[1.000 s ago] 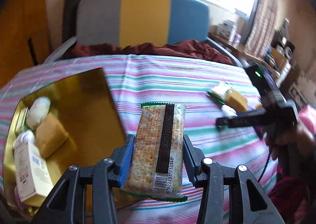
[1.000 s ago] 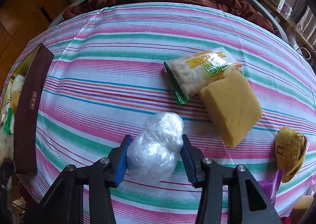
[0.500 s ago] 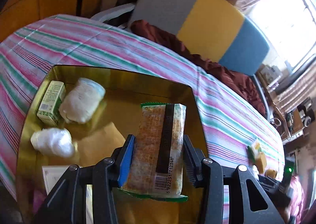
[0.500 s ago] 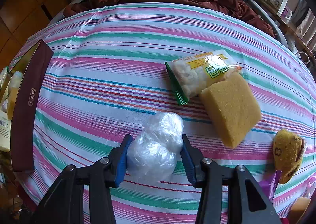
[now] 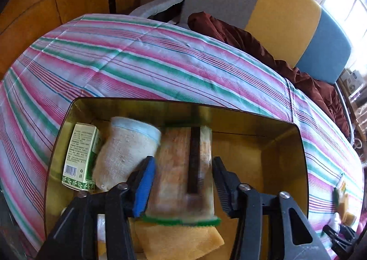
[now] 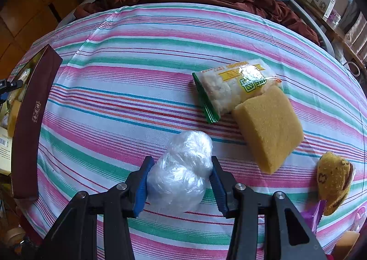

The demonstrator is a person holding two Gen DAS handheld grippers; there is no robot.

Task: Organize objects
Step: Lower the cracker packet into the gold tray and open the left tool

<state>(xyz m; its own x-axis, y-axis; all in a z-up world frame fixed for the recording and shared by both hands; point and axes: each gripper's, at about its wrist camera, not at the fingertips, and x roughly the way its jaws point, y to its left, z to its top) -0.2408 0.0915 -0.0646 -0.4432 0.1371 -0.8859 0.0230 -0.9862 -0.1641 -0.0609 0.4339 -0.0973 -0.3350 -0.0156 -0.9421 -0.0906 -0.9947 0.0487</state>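
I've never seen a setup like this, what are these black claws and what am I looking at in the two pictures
The claws are two hand-held grippers, each with a camera looking along its fingers. The left gripper hangs over a gold box; its jaws are opening around a cracker packet, beside a green carton and a cloth roll. The right gripper pinches a clear plastic bundle over the striped tablecloth, where a snack bag and a yellow sponge lie.

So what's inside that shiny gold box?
Inside the shiny gold box: a green-and-white carton, a rolled cream cloth, a yellow sponge and a cracker packet between the opening jaws. The near corners are hidden by the gripper.
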